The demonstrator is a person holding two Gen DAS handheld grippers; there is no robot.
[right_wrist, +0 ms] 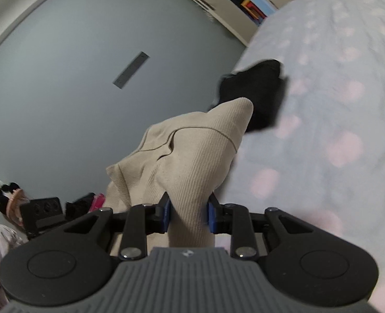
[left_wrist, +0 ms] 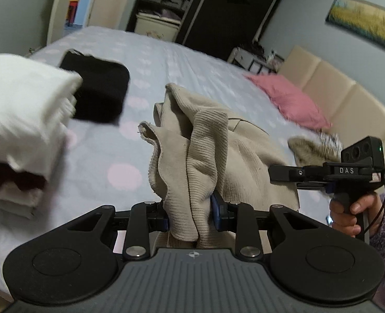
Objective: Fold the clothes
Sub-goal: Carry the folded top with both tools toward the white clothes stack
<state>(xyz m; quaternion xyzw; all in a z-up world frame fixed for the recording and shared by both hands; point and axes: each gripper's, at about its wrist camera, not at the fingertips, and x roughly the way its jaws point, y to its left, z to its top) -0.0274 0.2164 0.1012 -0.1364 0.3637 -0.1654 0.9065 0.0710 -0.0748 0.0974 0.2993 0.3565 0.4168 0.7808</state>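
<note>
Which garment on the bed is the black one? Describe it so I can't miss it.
Start at the bed with its pale dotted cover. On the cover, past the stack topped with white, lies the black folded garment. It is the only dark piece, a flat neat square, unlike the rumpled beige top.

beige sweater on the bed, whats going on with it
A person is folding laundry on a bed with a handheld gripper in each hand. Both the left gripper and the right gripper are clamped on the beige ribbed sweater, holding it bunched up above the spotted bedspread. It is not yet folded. A folded black garment lies flat further back, a white stack of folded clothes sits to the left, and a pink pillow lies by the headboard.
</note>
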